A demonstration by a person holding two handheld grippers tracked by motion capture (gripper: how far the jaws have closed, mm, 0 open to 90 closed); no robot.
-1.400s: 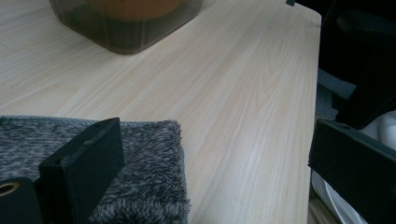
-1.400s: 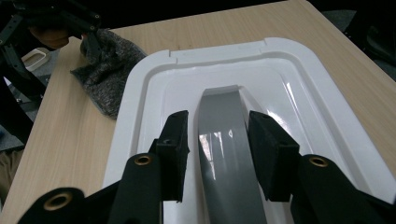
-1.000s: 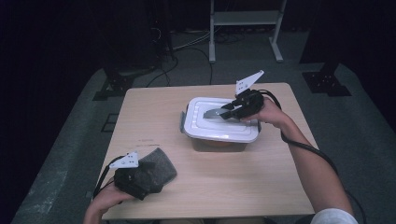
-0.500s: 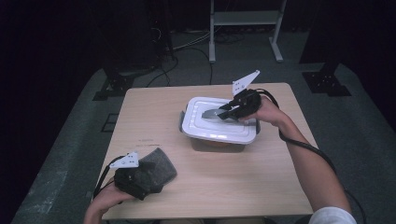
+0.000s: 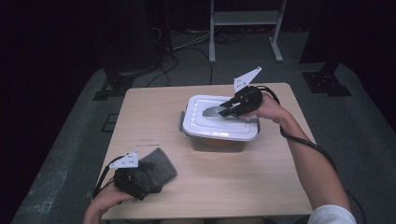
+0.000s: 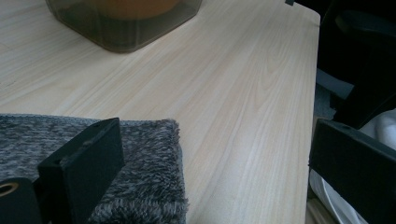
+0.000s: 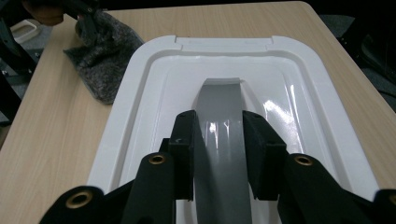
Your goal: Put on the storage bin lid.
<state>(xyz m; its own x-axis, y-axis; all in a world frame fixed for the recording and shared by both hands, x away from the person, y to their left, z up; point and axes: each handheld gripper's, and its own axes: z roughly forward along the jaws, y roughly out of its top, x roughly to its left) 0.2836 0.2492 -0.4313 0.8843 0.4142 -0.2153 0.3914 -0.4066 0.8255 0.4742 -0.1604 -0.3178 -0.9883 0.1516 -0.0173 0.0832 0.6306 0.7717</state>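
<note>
The box (image 5: 219,135) sits mid-table, toward the far right, with its white lid (image 5: 201,125) on. The right gripper (image 7: 218,156) has just been closing on the lid's grey handle (image 7: 219,107), and its jaws now clamp it on both sides. The step looks like lid removal; next is probably a straight lift, with open space above. The left gripper (image 5: 133,176), jaws wide, rests over a grey cloth (image 6: 149,177) at the near left edge, well apart from the box.
</note>
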